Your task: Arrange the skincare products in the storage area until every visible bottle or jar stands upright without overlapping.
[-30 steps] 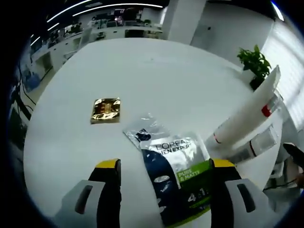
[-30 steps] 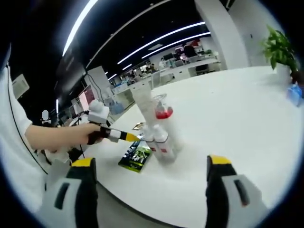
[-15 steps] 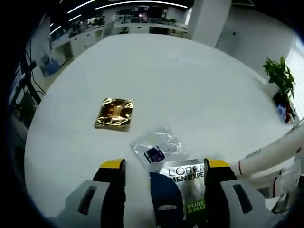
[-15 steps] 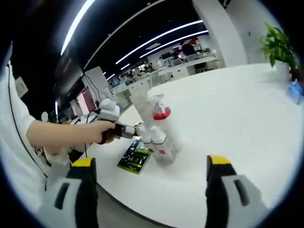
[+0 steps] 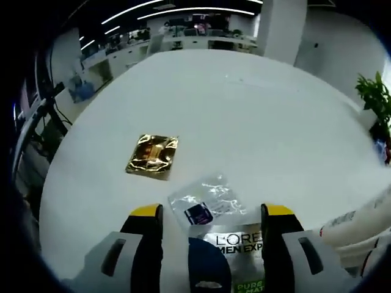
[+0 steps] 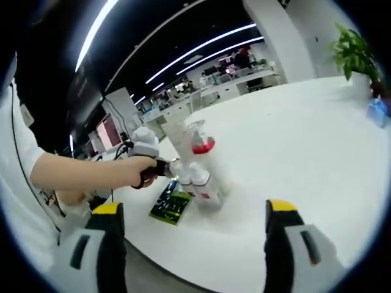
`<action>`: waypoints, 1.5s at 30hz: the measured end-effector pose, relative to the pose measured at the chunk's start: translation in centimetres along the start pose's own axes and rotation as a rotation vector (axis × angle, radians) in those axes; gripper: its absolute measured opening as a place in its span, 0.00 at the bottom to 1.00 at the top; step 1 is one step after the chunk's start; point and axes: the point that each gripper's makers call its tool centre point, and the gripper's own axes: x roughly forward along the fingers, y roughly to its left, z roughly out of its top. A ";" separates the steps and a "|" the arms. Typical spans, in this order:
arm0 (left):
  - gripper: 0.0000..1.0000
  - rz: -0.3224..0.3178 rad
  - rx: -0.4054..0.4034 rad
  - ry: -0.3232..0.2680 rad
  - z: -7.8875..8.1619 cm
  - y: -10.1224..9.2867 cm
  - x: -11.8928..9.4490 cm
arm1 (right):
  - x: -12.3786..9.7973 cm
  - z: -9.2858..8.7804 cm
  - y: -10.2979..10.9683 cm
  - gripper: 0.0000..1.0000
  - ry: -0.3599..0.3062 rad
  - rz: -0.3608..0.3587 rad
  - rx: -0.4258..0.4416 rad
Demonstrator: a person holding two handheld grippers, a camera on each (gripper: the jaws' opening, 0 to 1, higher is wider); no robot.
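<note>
Yellow-tipped left gripper (image 5: 212, 210) is hovering, jaws wide, over the dark L'Oreal sachet (image 5: 229, 259) and clear sachet (image 5: 203, 200); gold sachet (image 5: 153, 155) beyond. Right gripper (image 6: 193, 210) is gaping empty (bottles (image 6: 198, 168) clustered ahead); person's hand (image 6: 143, 171) is reaching beside them.

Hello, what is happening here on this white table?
A person is tidying skincare products with a handheld gripper in each hand. The left gripper is open over the flat sachets: a clear sachet and a dark L'Oreal sachet lie between its jaws, and a gold sachet lies farther off. The right gripper is open and holds nothing. A cluster of white bottles stands on the table.
</note>
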 end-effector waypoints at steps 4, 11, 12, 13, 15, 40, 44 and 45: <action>0.59 0.006 -0.007 -0.006 0.2 0.3 0.1 | 0.1 -0.1 -0.1 0.96 0.000 -0.001 0.007; 0.45 0.015 -0.021 -0.022 0.2 1.3 -0.1 | 0.2 -0.1 0.0 0.96 0.000 0.000 0.009; 0.43 0.019 -0.026 -0.027 0.3 1.6 -0.2 | 0.2 -0.2 0.0 0.96 0.001 0.000 0.009; 0.40 0.019 -0.030 -0.028 0.3 1.8 -0.2 | 0.2 -0.2 0.0 0.96 0.002 0.000 0.010; 0.38 -0.003 -0.042 -0.048 0.6 1.9 -0.2 | 0.1 -0.2 0.0 0.96 -0.002 -0.001 0.009; 0.38 -0.134 -0.035 -0.075 2.9 3.4 -1.7 | -0.3 0.5 0.7 0.96 -0.024 0.003 -0.009; 0.38 -0.142 -0.013 -0.084 3.2 3.8 -2.2 | -0.2 0.7 1.0 0.96 -0.025 0.009 -0.019; 0.38 -0.143 -0.011 -0.085 3.2 3.9 -2.4 | -0.2 0.8 1.1 0.96 -0.025 0.010 -0.022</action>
